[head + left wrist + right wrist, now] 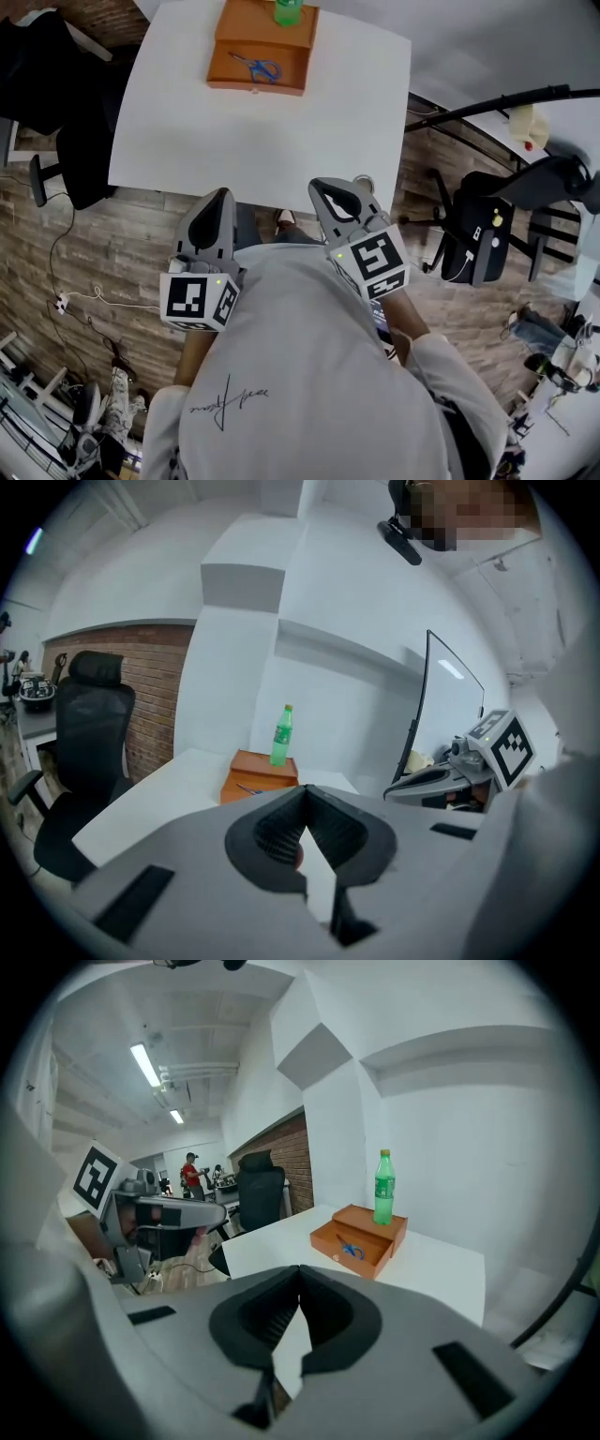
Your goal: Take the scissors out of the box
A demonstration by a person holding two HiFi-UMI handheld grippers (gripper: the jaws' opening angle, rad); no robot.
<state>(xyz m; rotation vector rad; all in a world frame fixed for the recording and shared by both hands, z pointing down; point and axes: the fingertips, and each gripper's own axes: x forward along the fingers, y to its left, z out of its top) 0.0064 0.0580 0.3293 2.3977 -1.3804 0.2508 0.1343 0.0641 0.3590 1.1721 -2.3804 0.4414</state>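
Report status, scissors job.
Left gripper and right gripper shut, empty, by near table edge. Scissors in open box, far side. Bottle atop box, nothing blocking.

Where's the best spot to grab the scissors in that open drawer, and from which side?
Probably the blue handle loops of the scissors, from straight above: they lie flat in the open drawer of the orange box, whose walls block the sides, and the loops are bulkier than the blades.

1 table (234,131) holds 1 box (264,30), 1 scissors (258,67), 1 bottle (288,10).
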